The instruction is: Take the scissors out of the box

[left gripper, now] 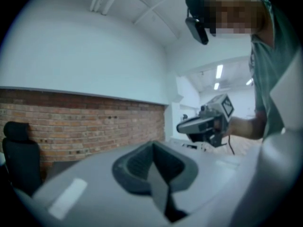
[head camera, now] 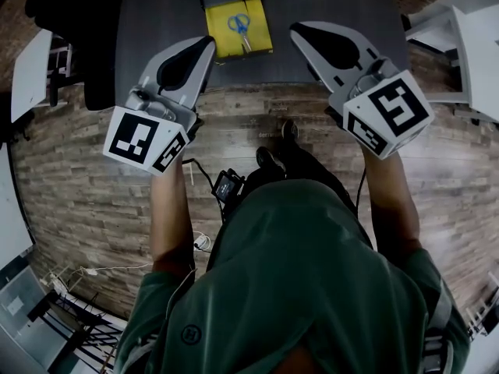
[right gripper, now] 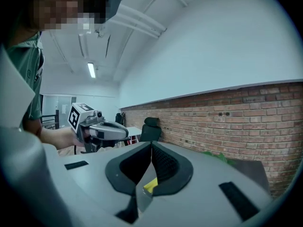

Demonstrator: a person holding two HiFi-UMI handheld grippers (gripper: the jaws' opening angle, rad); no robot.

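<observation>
We find the scissors (head camera: 240, 26) lying in the yellow box (head camera: 222, 44) on the table (head camera: 156, 22), ahead of and between both tools. Their long axis runs away from us, blue handles farthest. The left gripper (head camera: 209, 44) and the right gripper (head camera: 296, 29) are both clenched and empty. We judge the left nearer.

Open-plan office or lab workspace: exposed brick wall (right gripper: 246, 112), wood-plank floor (head camera: 93, 185), white ceiling (right gripper: 66, 56) with strip lights (right gripper: 91, 70) and exposed pipes (right gripper: 137, 25). A dark desk (head camera: 156, 29) has a black office chair (head camera: 78, 22) beside it. White desks (head camera: 475, 53) stand off to the side, and loose cables (head camera: 86, 275) run across the floor.
</observation>
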